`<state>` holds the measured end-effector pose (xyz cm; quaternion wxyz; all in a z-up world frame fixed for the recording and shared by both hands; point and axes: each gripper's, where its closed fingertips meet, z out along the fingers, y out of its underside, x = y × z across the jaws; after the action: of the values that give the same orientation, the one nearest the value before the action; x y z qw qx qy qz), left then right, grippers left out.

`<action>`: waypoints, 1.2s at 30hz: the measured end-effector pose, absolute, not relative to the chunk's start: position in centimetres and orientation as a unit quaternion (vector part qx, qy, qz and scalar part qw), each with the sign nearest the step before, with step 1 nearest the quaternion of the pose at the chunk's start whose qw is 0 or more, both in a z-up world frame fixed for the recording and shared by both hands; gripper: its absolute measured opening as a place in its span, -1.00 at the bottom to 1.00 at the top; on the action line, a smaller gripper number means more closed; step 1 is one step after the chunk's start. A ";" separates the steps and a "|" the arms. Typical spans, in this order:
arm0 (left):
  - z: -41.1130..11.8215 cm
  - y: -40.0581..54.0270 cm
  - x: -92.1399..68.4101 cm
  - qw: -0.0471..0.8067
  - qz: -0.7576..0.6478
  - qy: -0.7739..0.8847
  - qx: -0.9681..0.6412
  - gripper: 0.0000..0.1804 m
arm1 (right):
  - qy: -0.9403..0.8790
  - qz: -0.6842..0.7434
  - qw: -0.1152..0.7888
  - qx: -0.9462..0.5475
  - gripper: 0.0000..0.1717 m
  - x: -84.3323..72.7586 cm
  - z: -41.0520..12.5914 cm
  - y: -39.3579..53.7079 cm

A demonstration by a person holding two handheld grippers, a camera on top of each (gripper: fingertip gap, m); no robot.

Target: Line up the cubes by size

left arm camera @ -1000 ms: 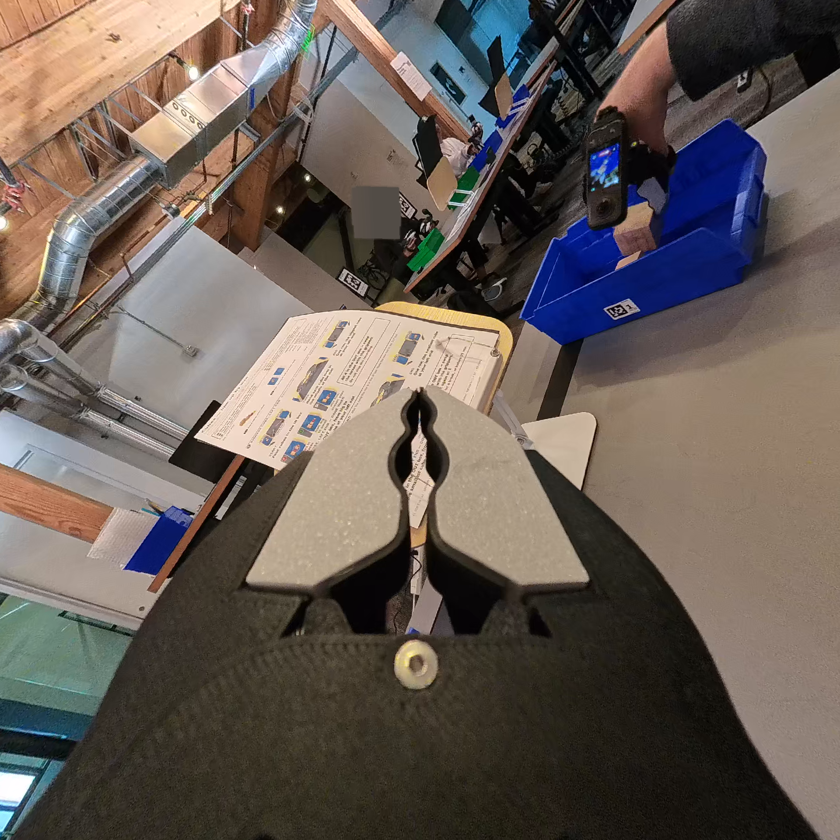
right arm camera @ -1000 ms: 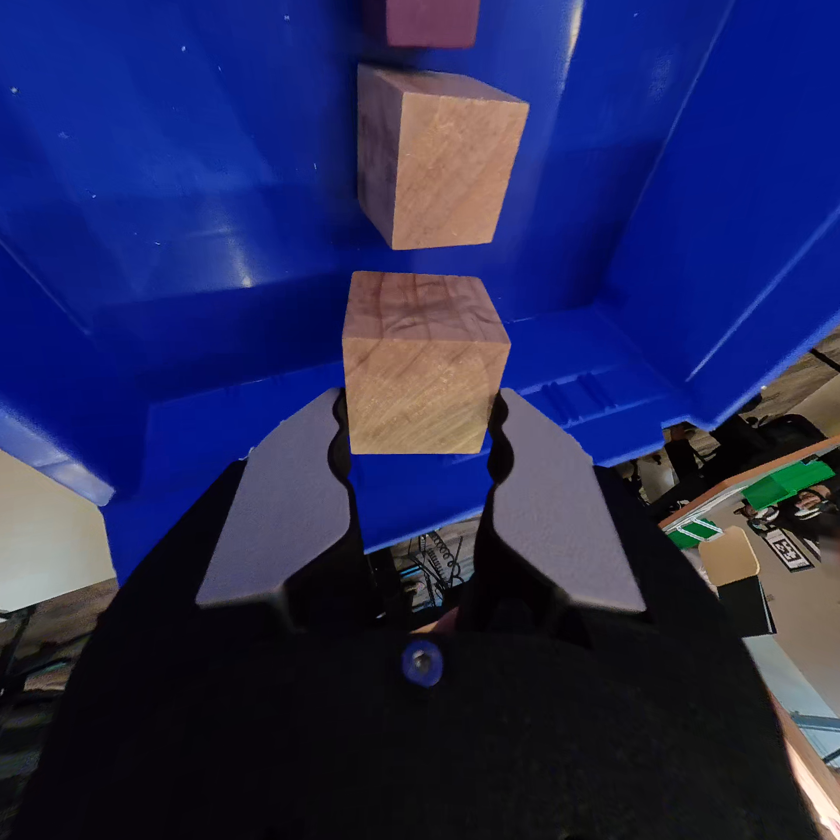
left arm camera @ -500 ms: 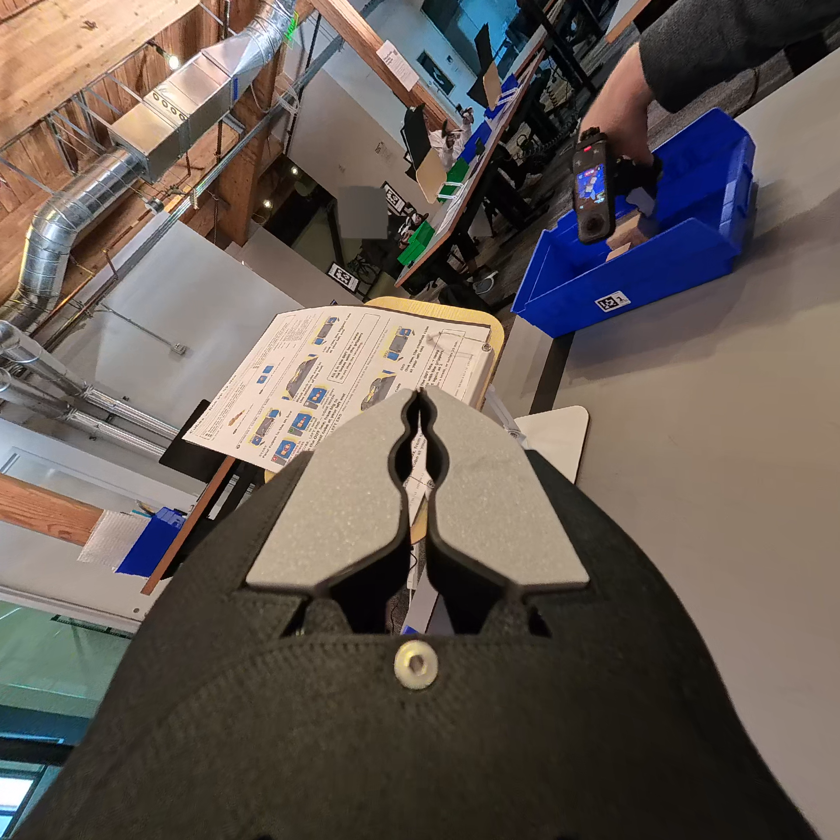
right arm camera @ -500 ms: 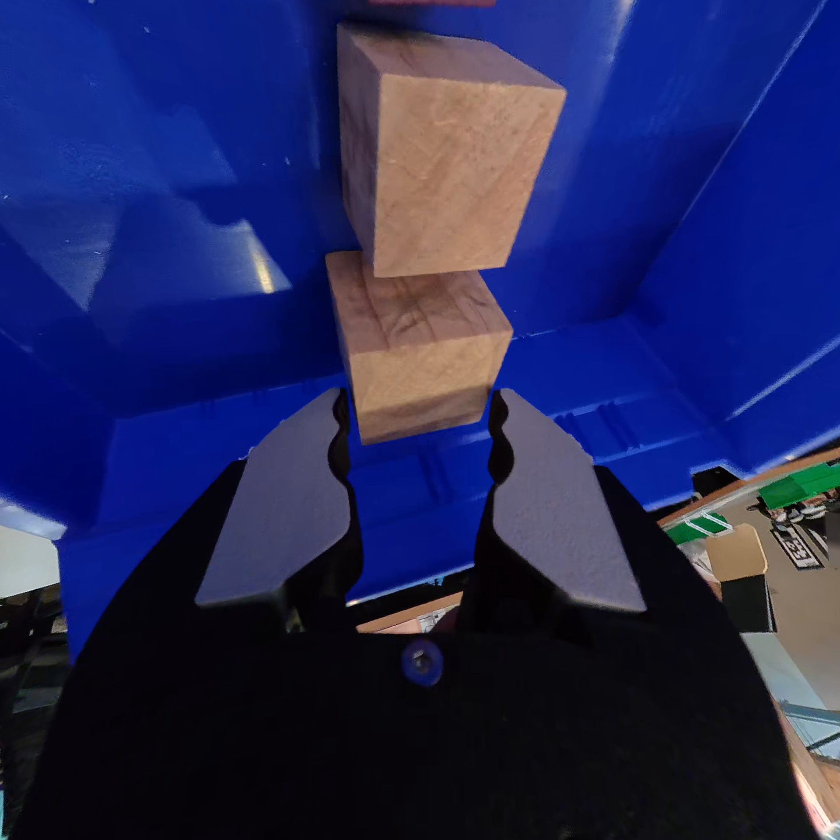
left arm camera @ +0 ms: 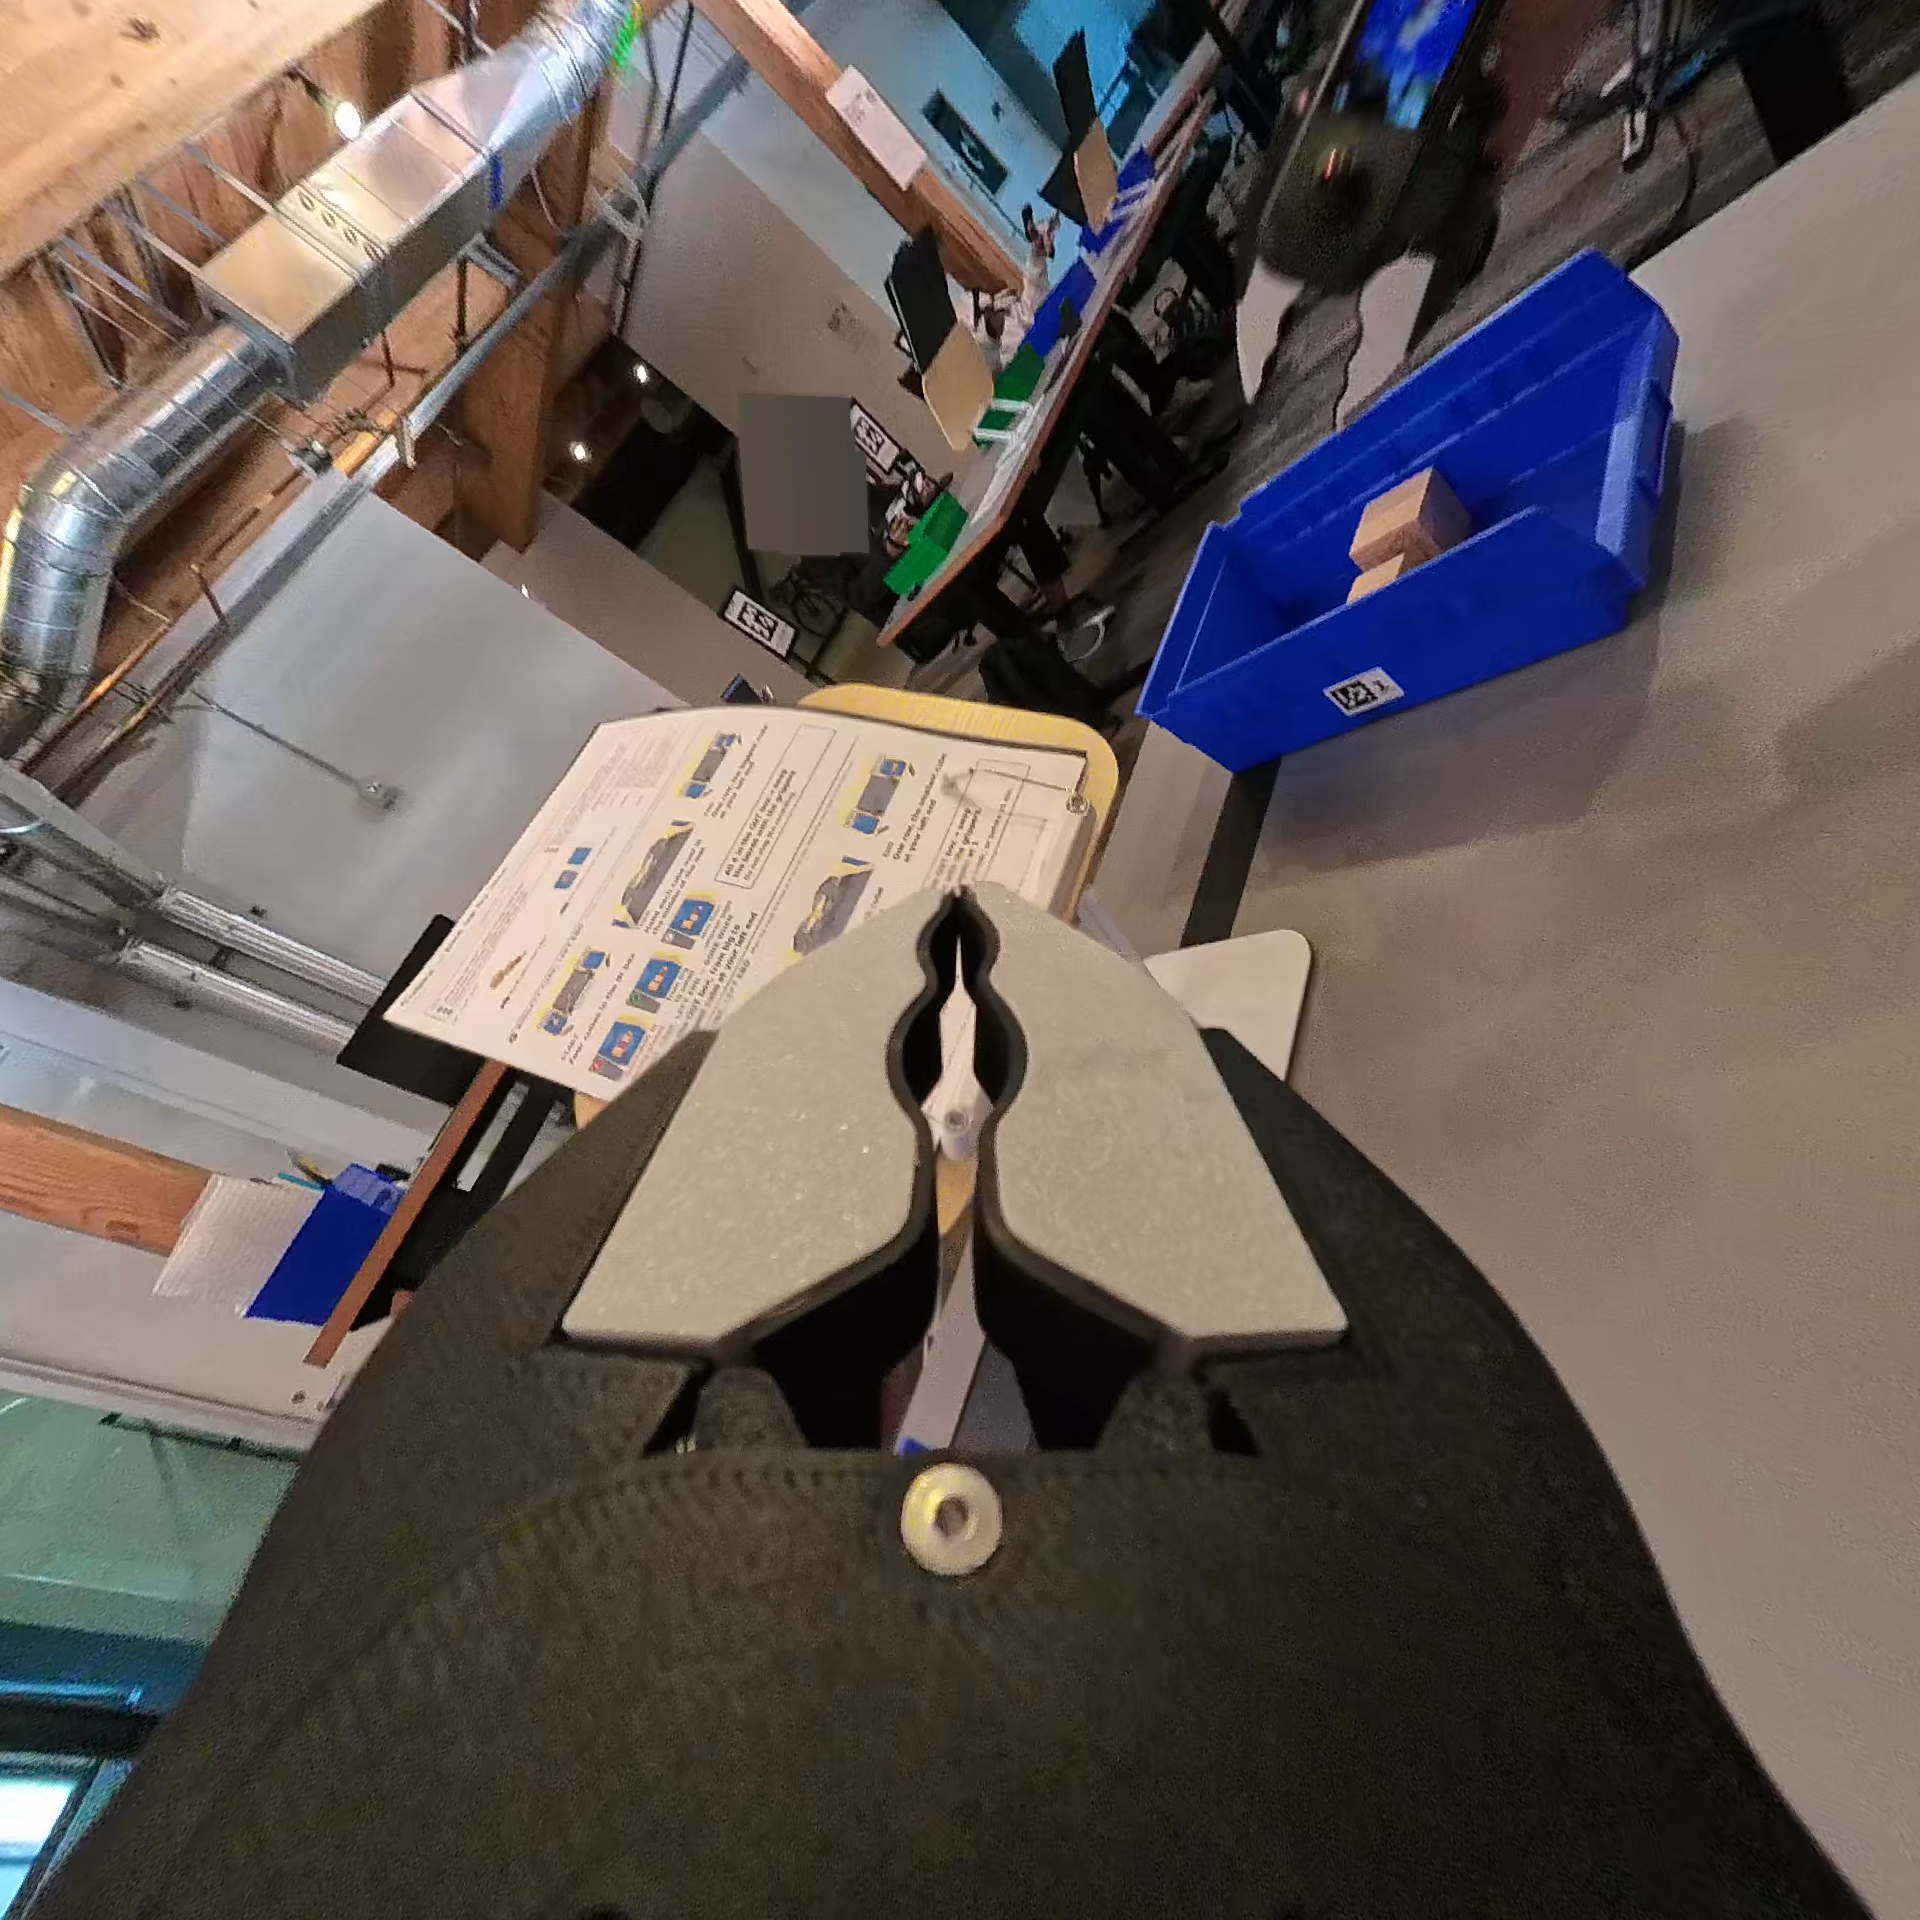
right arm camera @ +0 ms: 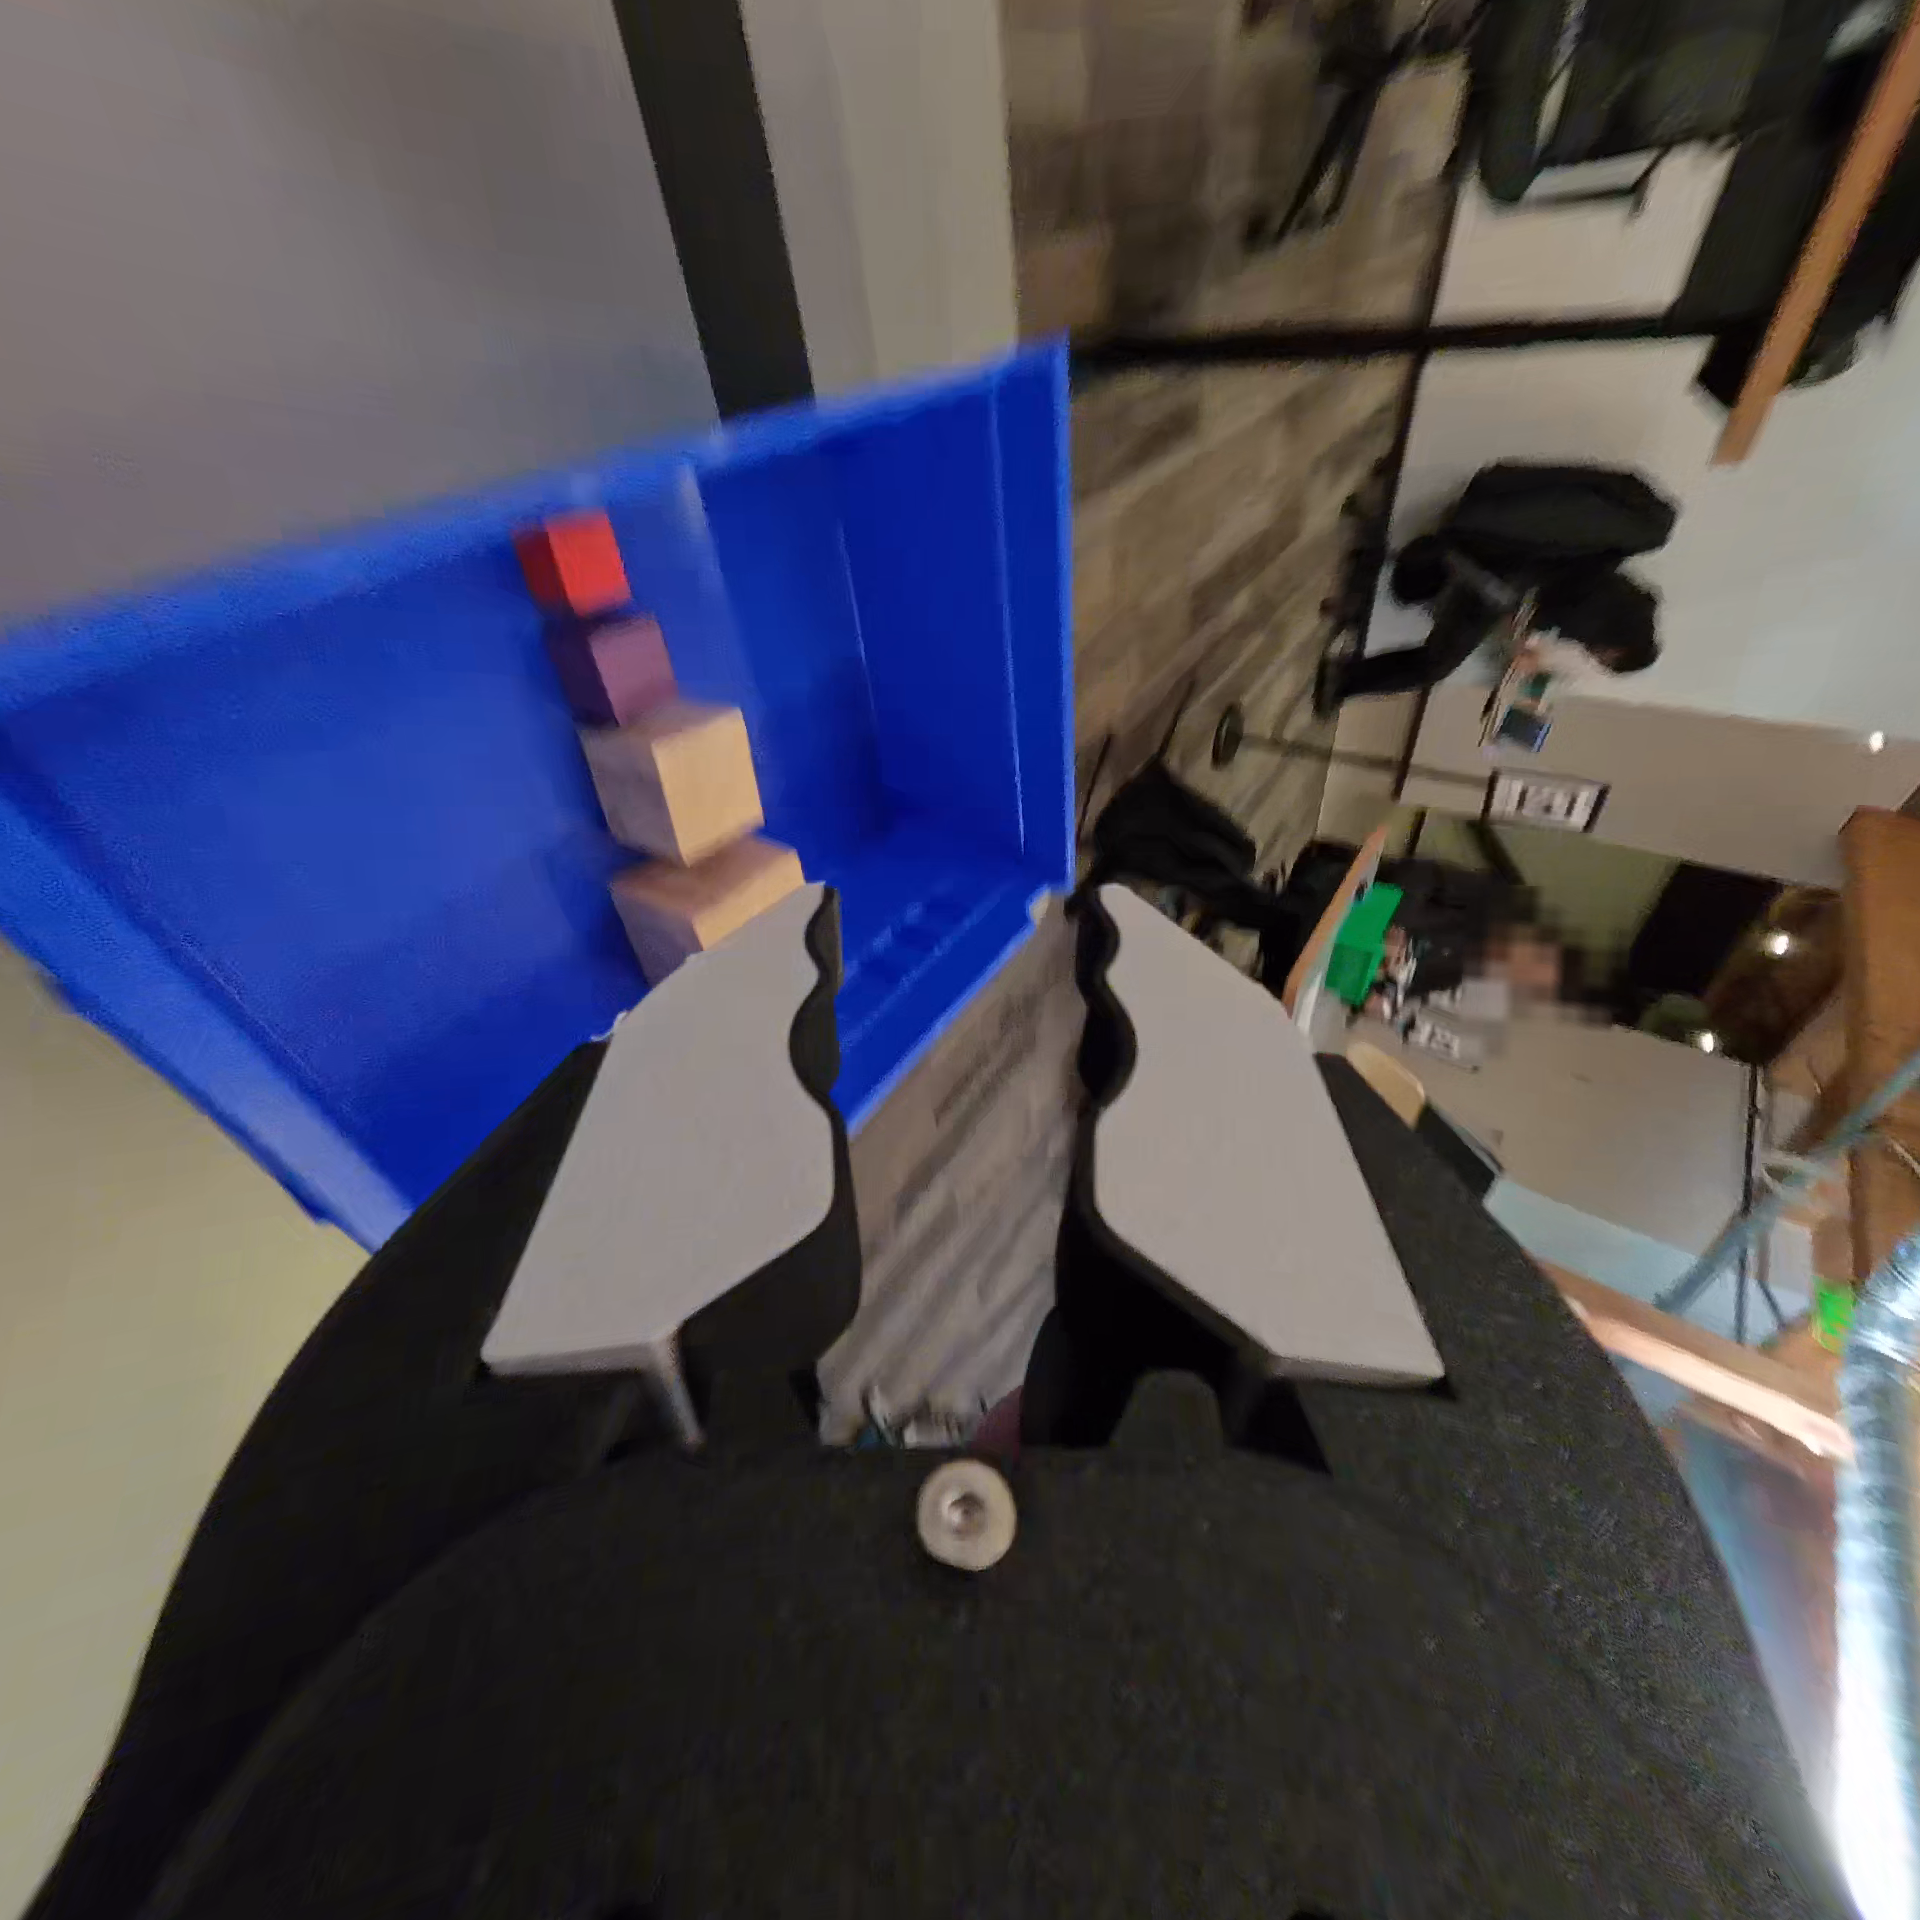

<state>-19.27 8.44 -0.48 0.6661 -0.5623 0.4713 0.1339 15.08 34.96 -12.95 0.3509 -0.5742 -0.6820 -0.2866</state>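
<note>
A blue bin (right arm camera: 312, 831) holds a row of cubes: a red cube (right arm camera: 575, 558), a purple cube (right arm camera: 618, 666), a wooden cube (right arm camera: 681, 781) and a second wooden cube (right arm camera: 707, 902). My right gripper (right arm camera: 956, 902) is open and empty, drawn back from the bin and apart from the cubes. In the left wrist view the blue bin (left arm camera: 1382, 644) sits far off on the grey table (left arm camera: 1558, 1039) with two wooden cubes (left arm camera: 1408, 525) showing. My left gripper (left arm camera: 958, 896) is shut on nothing, far from the bin.
A clipboard with a printed sheet (left arm camera: 748, 883) stands beyond the table's edge. A white plate (left arm camera: 1242, 987) sticks out by the left gripper. Black table frame bars (right arm camera: 717, 208) and a workshop floor lie behind the bin. One gripper's finger ends stand about 45 cm off the other's.
My right gripper has pulled back out of the bin and away from the nearest wooden cube, its jaws narrower than before. The hand and gripper are gone from the left wrist view.
</note>
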 end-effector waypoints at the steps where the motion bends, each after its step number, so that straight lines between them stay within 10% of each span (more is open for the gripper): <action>1: -0.7 8.4 -19.2 0.659 0.140 0.471 -0.569 -1.00 | -0.684 -0.255 0.378 -0.569 -0.51 13.6 -12.6 33.2; 17: -14.4 11.7 -18.4 0.639 0.083 0.272 -0.715 -0.61 | -0.538 0.204 0.626 -0.527 -0.54 -8.2 -14.2 15.1; 36: -26.7 16.0 -21.6 0.525 0.151 0.140 -0.826 -0.18 | -0.464 0.237 0.635 -0.571 -0.55 -9.8 -22.5 17.5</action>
<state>-21.58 16.03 -26.69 0.5251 -0.8258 0.1403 0.1506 -9.77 17.45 -22.46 0.6348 -0.5711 -0.4636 0.2366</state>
